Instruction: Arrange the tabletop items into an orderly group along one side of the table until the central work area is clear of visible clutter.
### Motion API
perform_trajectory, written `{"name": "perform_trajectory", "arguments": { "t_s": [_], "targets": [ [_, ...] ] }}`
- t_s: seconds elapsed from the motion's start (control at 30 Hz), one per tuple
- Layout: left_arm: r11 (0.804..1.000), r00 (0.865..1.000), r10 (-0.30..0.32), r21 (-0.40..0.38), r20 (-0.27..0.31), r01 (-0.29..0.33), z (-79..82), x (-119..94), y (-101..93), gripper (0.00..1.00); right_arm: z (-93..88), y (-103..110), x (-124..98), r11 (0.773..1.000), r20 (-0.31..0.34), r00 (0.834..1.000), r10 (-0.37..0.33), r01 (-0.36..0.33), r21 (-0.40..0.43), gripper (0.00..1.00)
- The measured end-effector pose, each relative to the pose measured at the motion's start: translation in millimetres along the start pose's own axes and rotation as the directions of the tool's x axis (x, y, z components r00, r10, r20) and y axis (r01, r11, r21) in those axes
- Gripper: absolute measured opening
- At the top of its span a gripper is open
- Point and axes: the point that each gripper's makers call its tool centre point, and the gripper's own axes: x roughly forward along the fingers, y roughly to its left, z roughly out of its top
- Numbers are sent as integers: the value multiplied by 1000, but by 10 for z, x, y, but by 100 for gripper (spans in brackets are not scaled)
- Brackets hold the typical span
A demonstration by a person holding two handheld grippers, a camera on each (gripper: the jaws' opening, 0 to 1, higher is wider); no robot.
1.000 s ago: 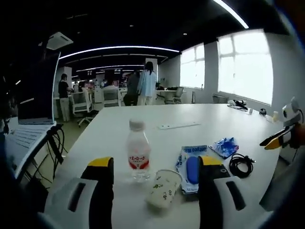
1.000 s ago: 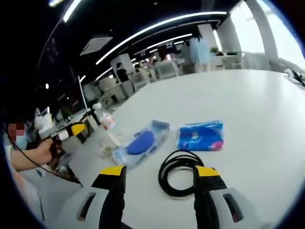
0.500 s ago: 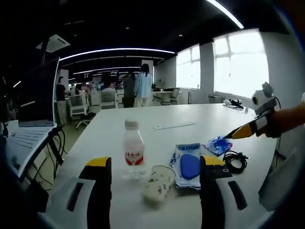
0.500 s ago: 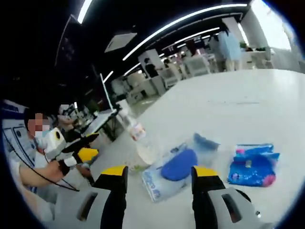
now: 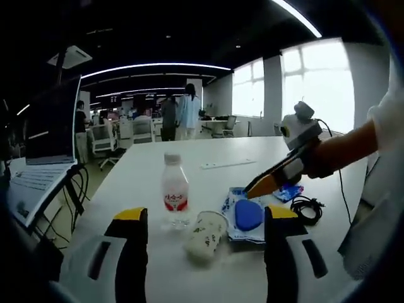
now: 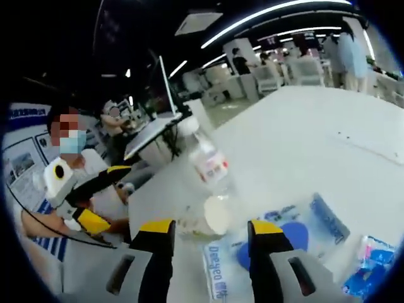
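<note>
Paper cup [image 6: 216, 215] partly behind right gripper [image 6: 210, 231], jaws apart like left gripper [image 5: 205, 218].

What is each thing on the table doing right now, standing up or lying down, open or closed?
water bottle: upright, cap on
paper cup: on its side
blue mouse pack: lying flat
black cable: coiled
blue packet: lying flat
laptop: lid open
left gripper: open, empty
right gripper: open, empty
</note>
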Motion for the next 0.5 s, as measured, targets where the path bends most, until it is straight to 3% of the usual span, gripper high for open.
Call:
{"name": "perform_trajectory", "arguments": {
  "t_s": [0.27,0.5],
  "targets": [
    [1000,1000,-6,-17,3,6,-50,-94,-68,77,-13,113,447,998,-55,997,63,-63,3,50],
    [1000,1000,-15,-14,24,15,53,-145,-82,78,-90,115,665,993,-83,990,116,-112,44,50]
  ]
}}
